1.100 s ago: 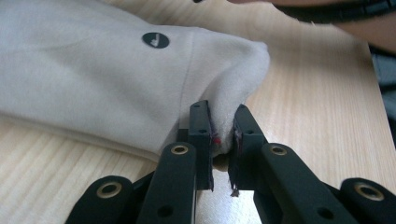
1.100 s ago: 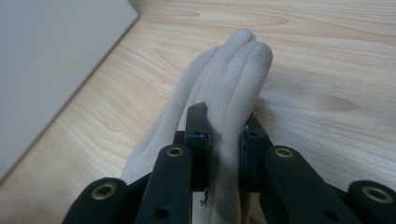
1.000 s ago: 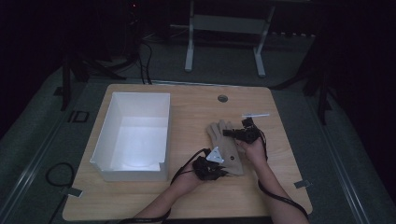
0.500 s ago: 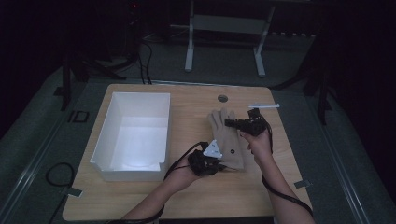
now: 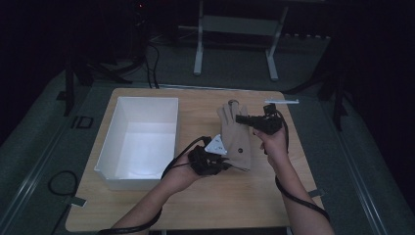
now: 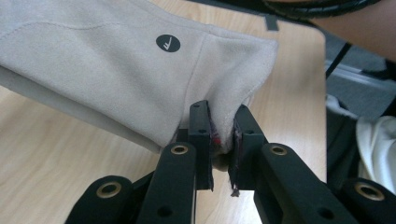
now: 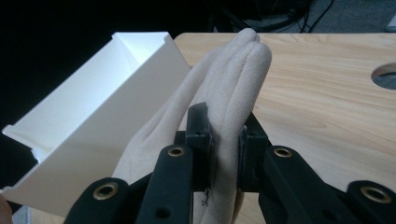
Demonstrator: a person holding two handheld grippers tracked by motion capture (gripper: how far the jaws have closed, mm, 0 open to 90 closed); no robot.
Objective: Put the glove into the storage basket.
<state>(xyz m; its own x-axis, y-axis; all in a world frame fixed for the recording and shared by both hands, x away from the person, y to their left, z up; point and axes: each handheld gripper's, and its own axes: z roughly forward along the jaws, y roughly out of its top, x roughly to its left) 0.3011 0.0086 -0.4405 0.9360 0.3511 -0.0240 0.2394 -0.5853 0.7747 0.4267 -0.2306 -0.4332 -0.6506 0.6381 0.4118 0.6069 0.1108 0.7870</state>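
A beige glove (image 5: 236, 136) with a small round black logo hangs stretched above the wooden table (image 5: 205, 200) between both grippers. My left gripper (image 5: 226, 165) is shut on the cuff edge (image 6: 224, 126), the fabric pinched between its pads. At the glove's finger end, my right gripper (image 5: 239, 118) is shut on the glove fingers (image 7: 229, 93), which stick up past its jaws. In the left gripper view the logo (image 6: 167, 43) sits on the cloth above the jaws.
An open white box (image 5: 139, 142) stands on the left half of the table, close beside the glove; its wall (image 7: 88, 126) fills the left of the right gripper view. A round hole (image 7: 385, 77) is in the tabletop. A thin pale stick (image 5: 281, 102) lies at the far right edge.
Both hands have risen and lifted the glove off the table. The right hand's end has also moved a little farther back on the table.
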